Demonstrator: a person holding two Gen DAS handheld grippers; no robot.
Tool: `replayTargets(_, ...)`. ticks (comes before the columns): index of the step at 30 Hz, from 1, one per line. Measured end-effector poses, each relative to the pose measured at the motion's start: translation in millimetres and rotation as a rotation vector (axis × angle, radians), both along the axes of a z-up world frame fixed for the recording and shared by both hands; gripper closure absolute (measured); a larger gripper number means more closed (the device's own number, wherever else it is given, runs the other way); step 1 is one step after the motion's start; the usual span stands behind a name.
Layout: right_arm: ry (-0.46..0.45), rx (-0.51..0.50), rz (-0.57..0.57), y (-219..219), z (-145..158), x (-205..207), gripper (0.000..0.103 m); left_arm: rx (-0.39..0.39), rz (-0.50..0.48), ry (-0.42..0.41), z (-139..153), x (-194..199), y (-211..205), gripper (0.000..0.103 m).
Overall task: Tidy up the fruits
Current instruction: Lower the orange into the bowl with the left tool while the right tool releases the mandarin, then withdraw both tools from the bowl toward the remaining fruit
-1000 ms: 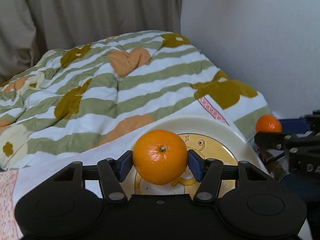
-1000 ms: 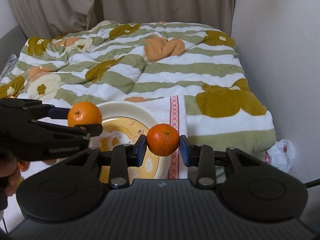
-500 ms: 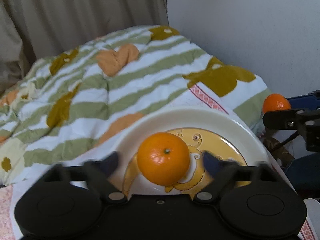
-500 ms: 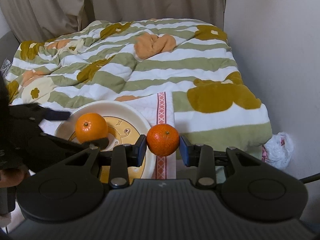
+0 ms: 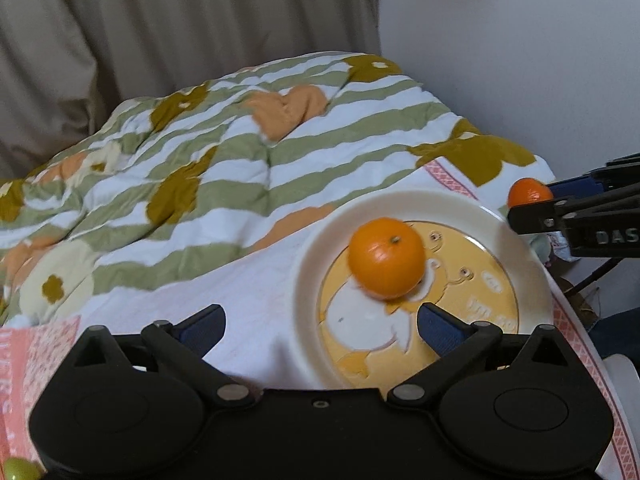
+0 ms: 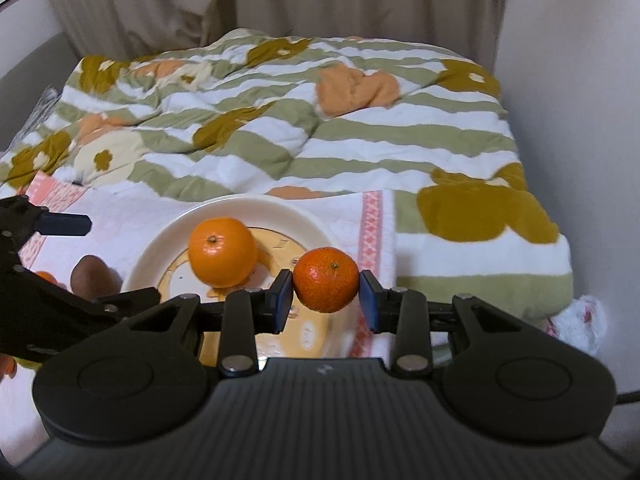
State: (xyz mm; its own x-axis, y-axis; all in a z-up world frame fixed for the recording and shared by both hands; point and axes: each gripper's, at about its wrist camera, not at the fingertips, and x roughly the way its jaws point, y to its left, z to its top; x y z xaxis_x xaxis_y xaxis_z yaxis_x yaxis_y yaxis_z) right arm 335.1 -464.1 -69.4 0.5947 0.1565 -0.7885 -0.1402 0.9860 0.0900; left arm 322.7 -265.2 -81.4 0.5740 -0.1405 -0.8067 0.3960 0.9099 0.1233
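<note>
In the left wrist view, the left gripper [image 5: 319,324] sits at the bottom of the frame with its blue pads wide apart and nothing between them. Just past it, right of the middle, a big orange [image 5: 386,257] rests on the plate [image 5: 308,264]. The plate is cream with a yellow cartoon picture, and it lies on a white and pink cloth [image 5: 248,300] on the bed. A striped blanket [image 5: 240,152] with green and orange shapes fills the left and middle. At the right edge, the right gripper [image 5: 532,200] holds a small orange [image 5: 528,192].

In the right wrist view, the big orange [image 6: 222,250] lies on the plate [image 6: 156,248], left of middle. In the middle, the right gripper [image 6: 326,296] is clamped on the small orange [image 6: 326,279], held just over the plate's right rim.
</note>
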Motion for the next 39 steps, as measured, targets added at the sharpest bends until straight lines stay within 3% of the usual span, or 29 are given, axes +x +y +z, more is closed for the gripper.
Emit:
replayTargets(16,0.001,-0.098,0.146,40.7,-41.8,19.1,0.050,-0.058,0.109,0.016,14.8,-21.3,46.6,0.000)
replayTargets(18,-0.007,-0.110,0.151,43.0,-41.4,17.8,0.040,-0.060,0.117,0.016,14.7,-22.7,49.6,0.000)
replayTargets(20,-0.004,-0.132,0.153,46.7,-39.6,15.7,0.012,-0.061,0.122,0.017,14.9,-24.6,52.3,0.000)
replayTargets(22,-0.043,-0.146,0.147,48.8,-33.0,6.5,0.000,-0.058,0.127,0.012,16.7,-28.3,53.8,0.000)
replayTargets(24,-0.084,-0.140,0.142,49.3,-25.6,-3.4,0.000,-0.058,0.130,0.005,19.1,-32.5,54.2,0.000)
replayTargets(31,-0.096,-0.111,0.101,43.5,0.3,-23.3,0.000,-0.071,0.139,-0.032,36.5,-51.1,54.4,0.000)
replayTargets(39,-0.141,-0.075,0.068,38.1,45.8,-72.7,0.000,-0.075,0.159,-0.105,66.1,-93.9,56.3,0.000)
